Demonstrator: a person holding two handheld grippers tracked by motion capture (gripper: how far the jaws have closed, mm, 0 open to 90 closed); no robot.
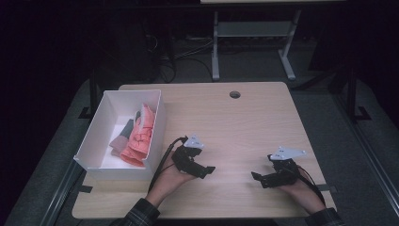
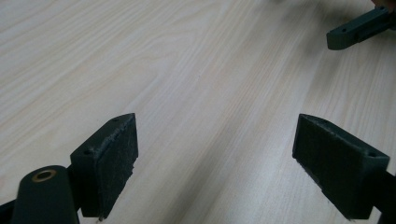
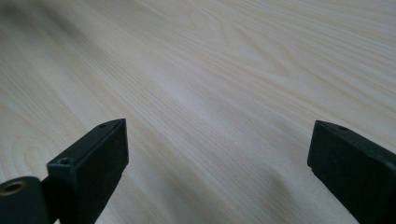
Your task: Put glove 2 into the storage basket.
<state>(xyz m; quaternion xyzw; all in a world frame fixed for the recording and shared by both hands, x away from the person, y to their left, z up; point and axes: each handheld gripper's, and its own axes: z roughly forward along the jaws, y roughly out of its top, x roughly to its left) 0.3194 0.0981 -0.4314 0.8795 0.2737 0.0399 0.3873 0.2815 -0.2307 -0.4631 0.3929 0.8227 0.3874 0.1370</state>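
Note:
My left gripper (image 1: 207,170) rests low over the wooden table (image 1: 235,127) near its front, just right of a white box (image 1: 94,141). It is open, and in the left gripper view (image 2: 215,140) bare wood lies between its jaws. My right gripper (image 1: 256,177) sits at the front right, pointing left toward the other one. It is open too, with nothing but wood grain between its jaws in the right gripper view (image 3: 219,149). Pink and grey cloth pieces (image 1: 136,136) lie in the white box. A jaw of the right gripper (image 2: 357,28) appears at the top right of the left gripper view.
The white box stands at the table's left edge. A round cable hole (image 1: 235,94) sits near the far edge. Beyond the table is a dark floor with cables and a white desk frame (image 1: 254,42). Bare wood lies between the two grippers.

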